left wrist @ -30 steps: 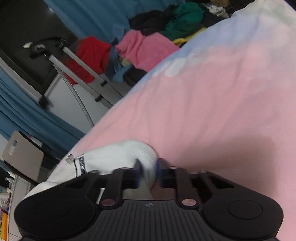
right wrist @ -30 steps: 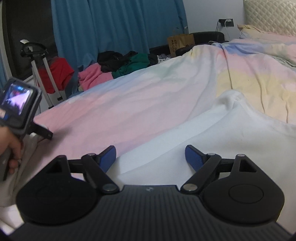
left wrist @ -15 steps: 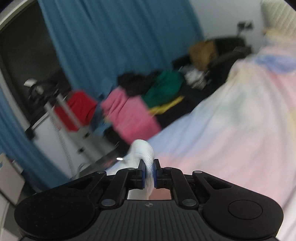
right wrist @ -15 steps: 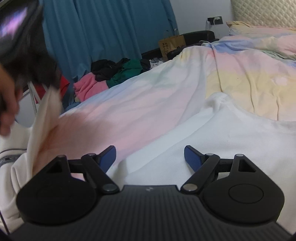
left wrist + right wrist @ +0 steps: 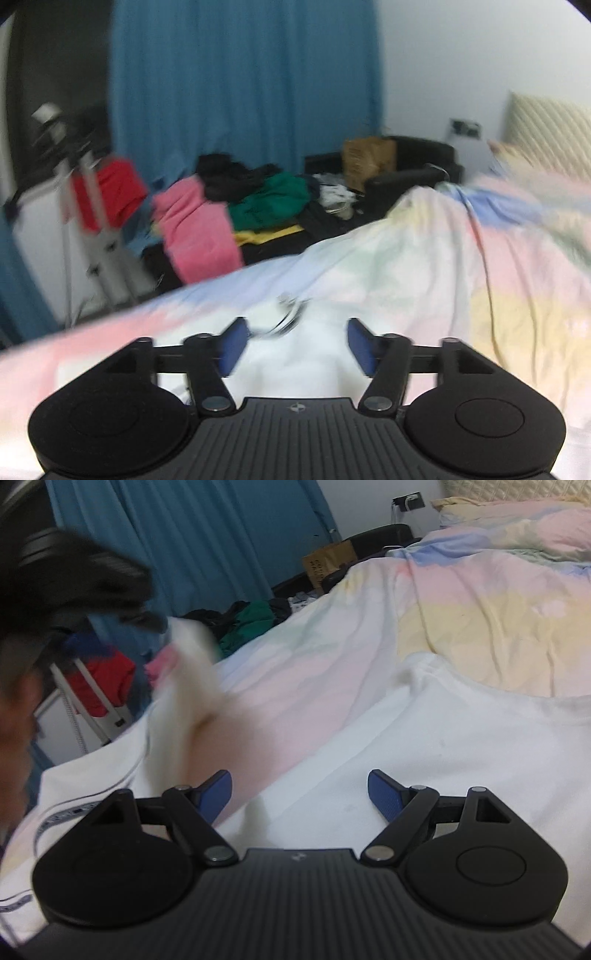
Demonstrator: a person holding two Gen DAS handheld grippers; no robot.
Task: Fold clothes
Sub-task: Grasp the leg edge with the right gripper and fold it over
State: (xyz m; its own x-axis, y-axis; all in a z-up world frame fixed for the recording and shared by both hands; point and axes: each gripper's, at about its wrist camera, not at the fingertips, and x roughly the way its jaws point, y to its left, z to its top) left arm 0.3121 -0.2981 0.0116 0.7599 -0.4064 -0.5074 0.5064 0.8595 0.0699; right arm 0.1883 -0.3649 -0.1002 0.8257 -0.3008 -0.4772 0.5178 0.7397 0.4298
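A white garment [image 5: 454,738] lies spread on the pastel bedcover [image 5: 480,605]. My right gripper [image 5: 301,794] hovers open just above it, nothing between its blue pads. At the upper left of the right wrist view my left gripper [image 5: 85,590] is a dark blur in a person's hand [image 5: 14,723], and a raised fold of the white garment [image 5: 192,686] hangs blurred below it. In the left wrist view the left gripper [image 5: 297,341] has its jaws opening. The white cloth [image 5: 295,373] and a small metal pull [image 5: 290,317] show blurred between and beyond the pads, which do not press on them.
Past the bed's far edge a pile of clothes [image 5: 269,206] in pink, green and black lies on a dark seat. A brown paper bag [image 5: 369,158], blue curtains [image 5: 240,81], a metal stand [image 5: 96,236] with a red item and the padded headboard [image 5: 546,129] are around it.
The left gripper, shut on a fold of the white garment, swung up and over the bed, then its jaws spread and let the cloth go. The right gripper shifted only slightly.
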